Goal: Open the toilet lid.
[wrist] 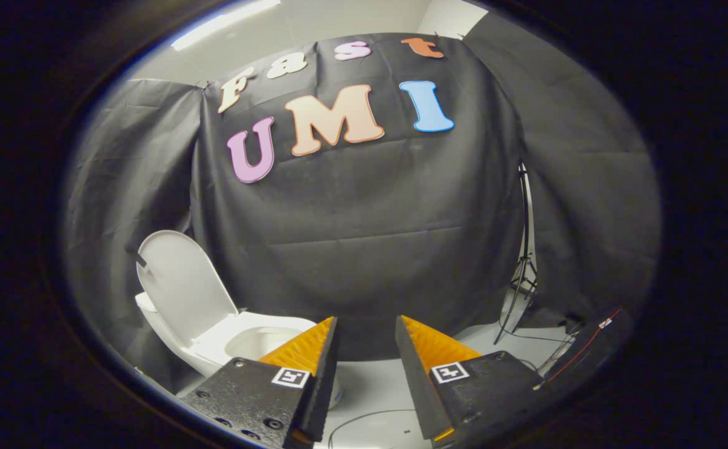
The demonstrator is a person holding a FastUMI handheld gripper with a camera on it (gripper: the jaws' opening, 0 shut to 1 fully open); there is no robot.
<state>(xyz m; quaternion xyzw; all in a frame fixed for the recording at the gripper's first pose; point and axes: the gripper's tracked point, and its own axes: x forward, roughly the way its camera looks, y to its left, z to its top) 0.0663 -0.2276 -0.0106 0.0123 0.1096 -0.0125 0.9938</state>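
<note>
At the far left, against the black cloth wall (364, 237), stands the white toilet (176, 346), and its toilet lid (183, 287) is raised, tilted back so that its top edge leans on the cloth; a small dark bit at the lid's left edge is too small to make out. Below the lid, the seat (226, 337) and the open bowl (264, 343) show only in part, since the left finger (304, 374) of the gripper (367, 327) covers the bowl's near right side and the toilet's foot is cut off below. The gripper is open, its two fingers well apart with a clear gap between them, and it holds nothing; neither finger touches the toilet, which sits beyond and to the left of the left finger. Through the gap one sees the pale floor (370, 380) running back to the foot of the cloth, with a thin dark cable (364, 416) curling across it near the fingers. Each finger carries a small square marker on its upper face. To the right of the right finger (426, 368), a slim dark stand (524, 262) rises in front of the cloth's fold, its legs spread on the floor, and loose wires (563, 349) trail from there toward a dark object whose shape cannot be told. Open floor lies between toilet and stand.
</note>
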